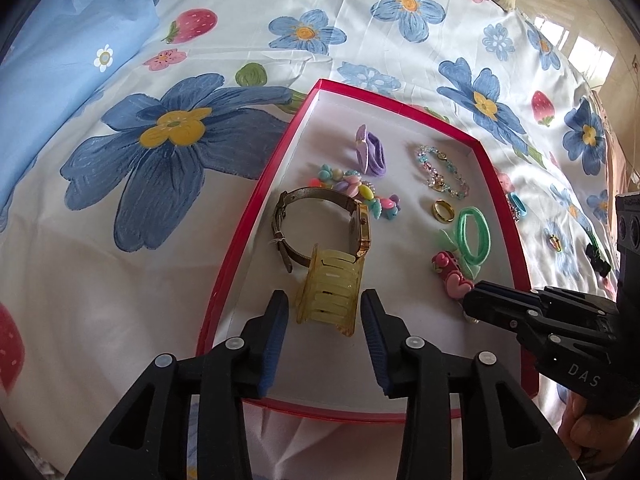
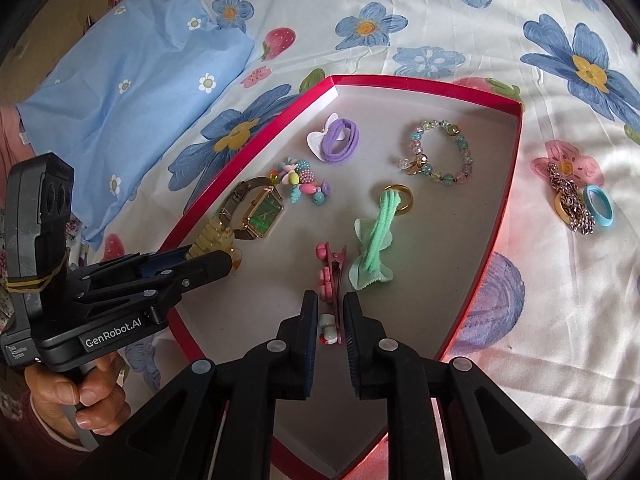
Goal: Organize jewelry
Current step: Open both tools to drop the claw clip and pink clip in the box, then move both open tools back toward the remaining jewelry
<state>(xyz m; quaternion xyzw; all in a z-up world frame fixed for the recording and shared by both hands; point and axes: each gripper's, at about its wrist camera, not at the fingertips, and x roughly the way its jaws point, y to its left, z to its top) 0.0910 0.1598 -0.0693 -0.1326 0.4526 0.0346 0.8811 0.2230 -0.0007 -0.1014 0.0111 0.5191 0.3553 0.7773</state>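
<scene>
We see our left claw (image 1: 324,320) standing open inside the red box (image 1: 256,196), its blue pads on either side of the yellow hair claw clip (image 1: 330,294) with a gap on each side, so nothing is gripped. Just beyond the clip, touching its far end, lies the gold watch (image 1: 324,224), and past that the string of pastel beads (image 1: 360,192).

Our right claw (image 2: 331,320) is only slightly parted, and the pink hair clip (image 2: 332,276) lies between its fingers on the box floor; from this angle we cannot quite tell whether the pads touch it, though they look just clear. Just ahead and to the right of that claw sits the green hair tie (image 2: 376,240), with the gold ring (image 2: 400,198) at its far end. Further off are the purple hair tie (image 2: 340,140) and the glass bead bracelet (image 2: 440,152). Outside the box, on the flowered bedsheet (image 2: 560,320) to the right, lie a blue ring (image 2: 599,206) and a chain (image 2: 570,204).
</scene>
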